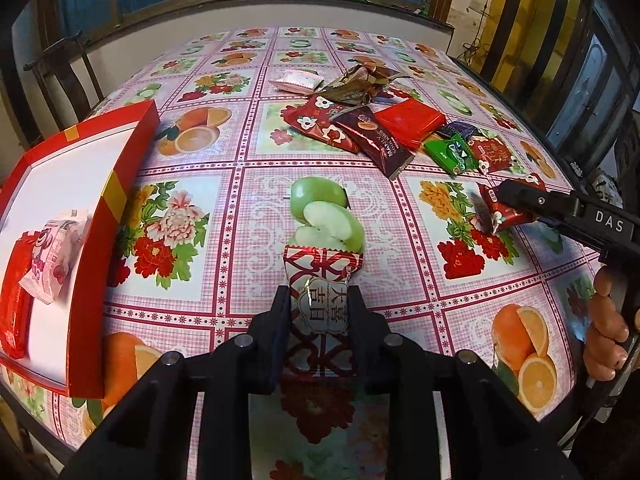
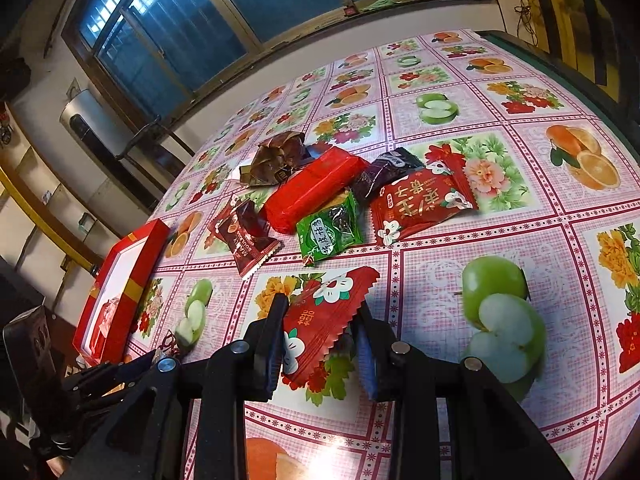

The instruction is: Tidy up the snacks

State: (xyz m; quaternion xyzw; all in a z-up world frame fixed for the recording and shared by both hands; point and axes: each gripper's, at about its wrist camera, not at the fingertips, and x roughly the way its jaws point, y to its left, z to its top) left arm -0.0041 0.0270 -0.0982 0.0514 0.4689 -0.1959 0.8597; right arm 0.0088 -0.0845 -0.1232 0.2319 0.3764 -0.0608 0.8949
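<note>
On a table covered by a fruit-and-flower tablecloth (image 1: 248, 152), a red and silver patterned snack packet (image 1: 322, 280) is clamped between the nearly closed fingers of the left gripper (image 1: 320, 300), its far end jutting past the fingertips over a printed green apple. To the left, a red box (image 1: 120, 184) with a white inside is seen at the table edge, and a plain red packet (image 1: 14, 300) and a pink-and-white packet (image 1: 60, 252) are lying in it. A red flower-printed packet (image 2: 320, 320) is pinched by the right gripper (image 2: 320, 312), whose fingers are partly closed onto its sides; the same gripper is seen at the right of the left wrist view with a hand (image 1: 606, 328) on its handle. Farther back on the cloth, a loose pile of snacks (image 2: 320, 196) is spread: a red block-shaped packet, a green packet, dark maroon ones, a crumpled brown wrapper and a red packet with white flowers.
</note>
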